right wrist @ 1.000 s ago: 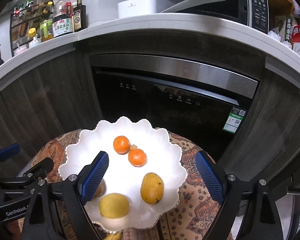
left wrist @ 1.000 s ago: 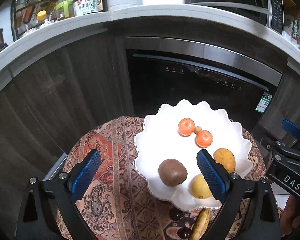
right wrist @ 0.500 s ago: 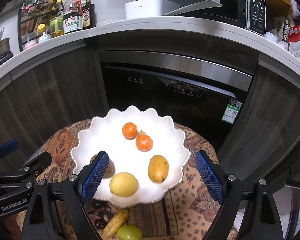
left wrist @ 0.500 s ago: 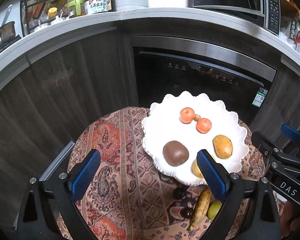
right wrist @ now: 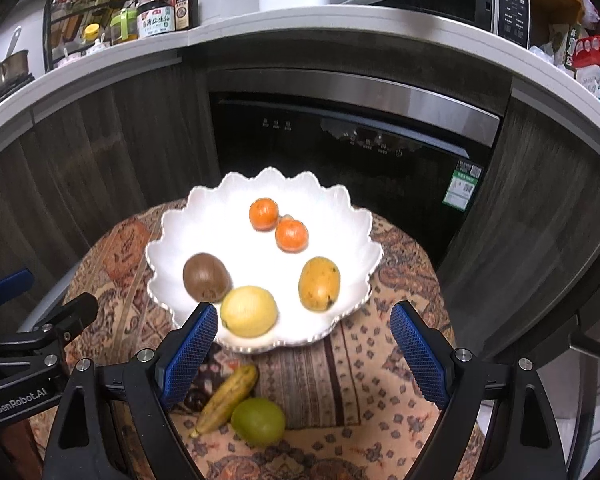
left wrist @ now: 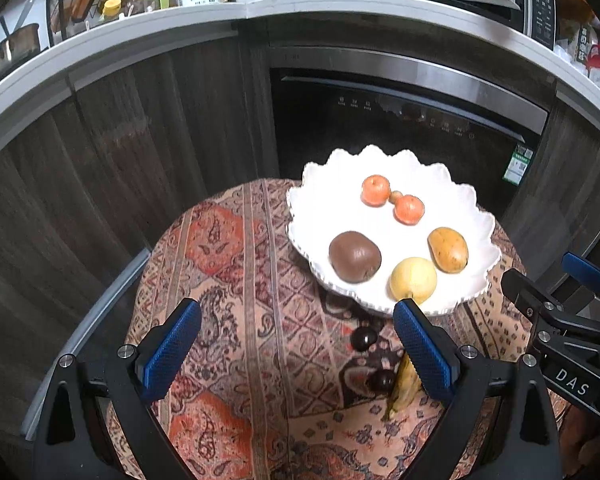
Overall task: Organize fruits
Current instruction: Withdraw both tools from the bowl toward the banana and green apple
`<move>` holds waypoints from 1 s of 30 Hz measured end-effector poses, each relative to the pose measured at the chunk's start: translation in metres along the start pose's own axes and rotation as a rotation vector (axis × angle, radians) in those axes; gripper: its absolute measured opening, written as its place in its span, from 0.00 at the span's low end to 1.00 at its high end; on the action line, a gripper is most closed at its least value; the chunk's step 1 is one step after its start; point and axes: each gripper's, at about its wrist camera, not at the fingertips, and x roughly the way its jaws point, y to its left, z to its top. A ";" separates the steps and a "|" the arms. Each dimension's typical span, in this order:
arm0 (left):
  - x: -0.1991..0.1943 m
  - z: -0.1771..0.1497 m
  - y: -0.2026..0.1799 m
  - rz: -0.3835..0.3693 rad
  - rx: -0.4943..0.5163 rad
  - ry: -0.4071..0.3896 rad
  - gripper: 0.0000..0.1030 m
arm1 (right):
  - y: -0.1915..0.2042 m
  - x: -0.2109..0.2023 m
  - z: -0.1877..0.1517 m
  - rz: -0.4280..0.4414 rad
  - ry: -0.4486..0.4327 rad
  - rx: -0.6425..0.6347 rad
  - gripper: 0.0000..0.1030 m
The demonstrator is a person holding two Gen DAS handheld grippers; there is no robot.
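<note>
Grippers, left point(left wrist: 296, 354) and right point(right wrist: 304, 354), hang spread and empty. Scalloped white plate point(right wrist: 180, 240) holds 5 fruits; banana point(right wrist: 226, 398) and lime point(right wrist: 258, 420) lie on patterned cloth point(left wrist: 236, 280) near its front rim.

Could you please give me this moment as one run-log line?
left gripper: open, empty | right gripper: open, empty | plate: five fruits | cloth: banana, lime still off plate

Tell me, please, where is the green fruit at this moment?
In the right wrist view the green fruit lies on the patterned tablecloth, off the white plate, low in the frame, touching the banana on that one's right.
</note>
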 end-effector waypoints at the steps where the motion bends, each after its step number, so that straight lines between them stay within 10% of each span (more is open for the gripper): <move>1: 0.000 -0.003 0.000 0.000 0.000 0.005 0.95 | 0.000 0.000 -0.003 0.000 0.004 -0.001 0.86; 30: 0.034 -0.081 0.008 0.034 -0.027 0.120 0.95 | 0.016 0.042 -0.085 0.037 0.163 -0.042 0.86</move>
